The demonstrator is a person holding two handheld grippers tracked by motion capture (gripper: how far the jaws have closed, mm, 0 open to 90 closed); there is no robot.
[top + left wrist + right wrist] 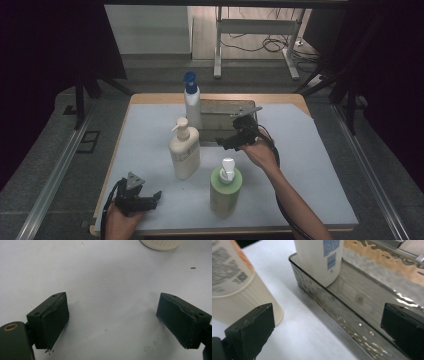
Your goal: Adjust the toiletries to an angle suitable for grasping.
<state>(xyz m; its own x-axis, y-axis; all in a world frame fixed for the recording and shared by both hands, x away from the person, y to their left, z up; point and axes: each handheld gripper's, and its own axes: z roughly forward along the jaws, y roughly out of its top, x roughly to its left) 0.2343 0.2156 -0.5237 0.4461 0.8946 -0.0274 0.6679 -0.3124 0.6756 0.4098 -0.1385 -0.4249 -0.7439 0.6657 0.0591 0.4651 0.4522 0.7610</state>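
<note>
R gripper [231,141] jaws spread wide, empty, forearm reaching in from 5 o'clock; white bottle [192,102] stands in metal tray [220,114] at its 11. L gripper [145,200] spread, resting at table's 7 o'clock.

The tray [352,315] is shiny, mirror-like metal with a finely ribbed floor, the white bottle [322,257] standing in it is smooth glossy plastic with a paper-like printed label, the cream pump bottle [184,150] is satiny plastic, and the table cover [310,165] is matt and smooth.
</note>
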